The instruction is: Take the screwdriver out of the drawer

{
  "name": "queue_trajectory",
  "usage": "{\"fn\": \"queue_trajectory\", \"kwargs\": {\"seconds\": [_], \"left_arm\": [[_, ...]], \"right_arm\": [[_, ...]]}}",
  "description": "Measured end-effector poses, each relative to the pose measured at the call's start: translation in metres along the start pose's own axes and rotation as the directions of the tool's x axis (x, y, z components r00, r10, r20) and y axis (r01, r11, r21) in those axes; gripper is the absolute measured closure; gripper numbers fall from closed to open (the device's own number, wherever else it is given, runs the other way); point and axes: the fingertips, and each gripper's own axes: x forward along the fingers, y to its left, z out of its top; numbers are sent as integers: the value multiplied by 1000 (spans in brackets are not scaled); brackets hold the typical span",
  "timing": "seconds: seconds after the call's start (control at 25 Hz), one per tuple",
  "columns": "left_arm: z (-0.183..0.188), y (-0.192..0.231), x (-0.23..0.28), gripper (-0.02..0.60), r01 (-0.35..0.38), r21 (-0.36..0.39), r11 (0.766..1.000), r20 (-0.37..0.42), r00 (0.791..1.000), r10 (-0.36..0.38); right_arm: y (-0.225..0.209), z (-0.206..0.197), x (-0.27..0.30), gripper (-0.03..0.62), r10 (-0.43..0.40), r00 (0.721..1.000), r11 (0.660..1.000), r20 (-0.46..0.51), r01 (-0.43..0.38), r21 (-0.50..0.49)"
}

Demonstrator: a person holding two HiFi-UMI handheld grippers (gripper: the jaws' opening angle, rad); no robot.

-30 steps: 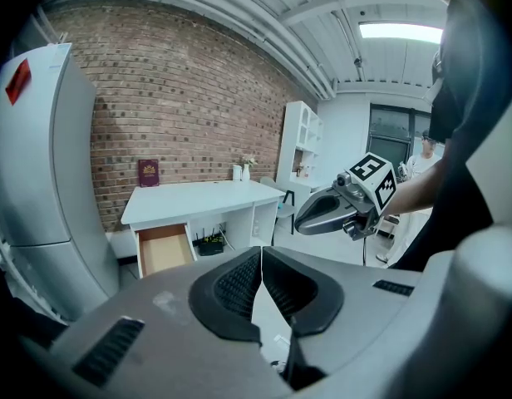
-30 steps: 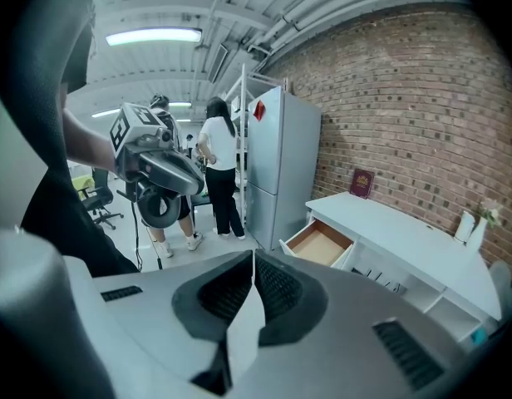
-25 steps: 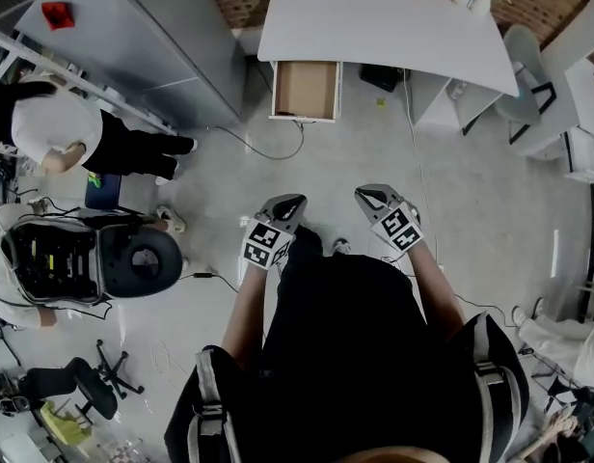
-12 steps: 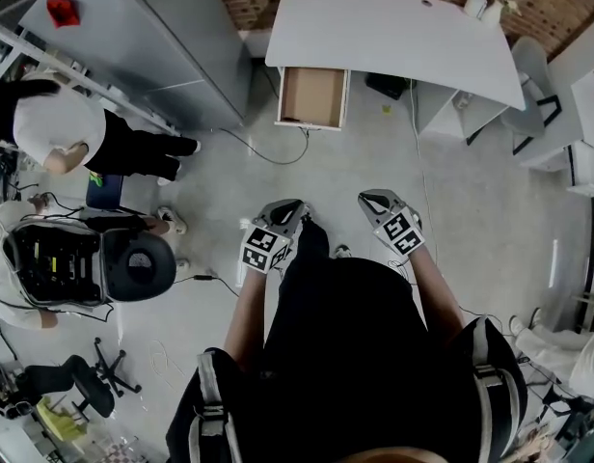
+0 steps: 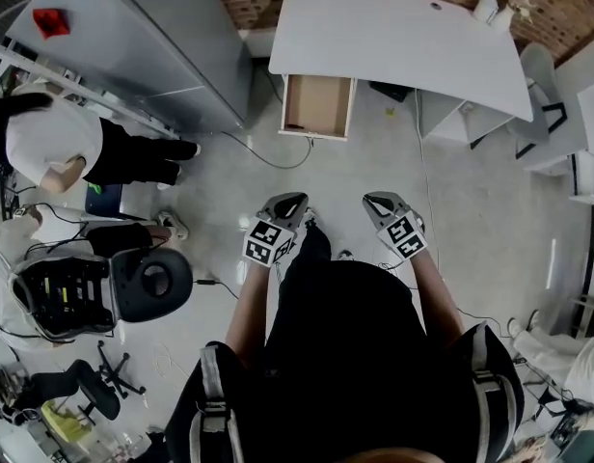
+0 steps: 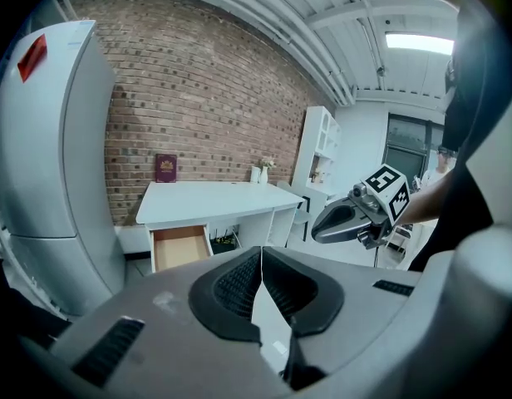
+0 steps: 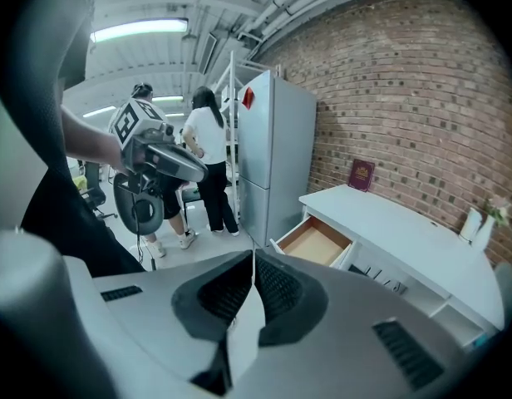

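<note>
The open wooden drawer (image 5: 318, 106) hangs under the left end of a white desk (image 5: 403, 37), across a stretch of floor from me. Its inside looks bare brown from here, and no screwdriver shows in any view. My left gripper (image 5: 286, 202) and right gripper (image 5: 378, 200) are held side by side at waist height, both pointing toward the desk, both shut and empty. In the left gripper view the closed jaws (image 6: 260, 254) point just right of the drawer (image 6: 179, 246). In the right gripper view the closed jaws (image 7: 253, 260) sit left of the drawer (image 7: 316, 241).
A tall grey refrigerator (image 5: 152, 46) stands left of the desk. Two people (image 5: 56, 143) and a black office chair (image 5: 152, 283) are at the left. A cable (image 5: 268, 152) lies on the floor near the drawer. White shelving (image 5: 461, 114) stands right of the desk. A red book (image 6: 165, 168) stands on the desk.
The desk and drawer have slid nearer in the head view as I walk toward them, both grippers carried along unchanged. The seated person at the left has shifted.
</note>
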Motion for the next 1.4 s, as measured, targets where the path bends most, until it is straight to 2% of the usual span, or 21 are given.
{"fn": "queue_trajectory", "kwargs": {"seconds": [0.36, 0.68, 1.08, 1.4], "left_arm": [[18, 39, 27, 565, 41, -3, 999, -11, 999, -41], [22, 83, 40, 565, 59, -18, 998, -9, 998, -59], [23, 141, 43, 564, 68, -37, 997, 8, 998, -68], [37, 198, 33, 564, 18, -72, 997, 41, 999, -15]], "right_arm": [[-37, 15, 31, 530, -28, 999, 999, -27, 29, 21], [-52, 29, 63, 530, -42, 998, 999, -46, 43, 27], [-64, 45, 114, 530, -47, 992, 998, -116, 44, -35], [-67, 68, 162, 530, -6, 989, 994, -148, -10, -110]]}}
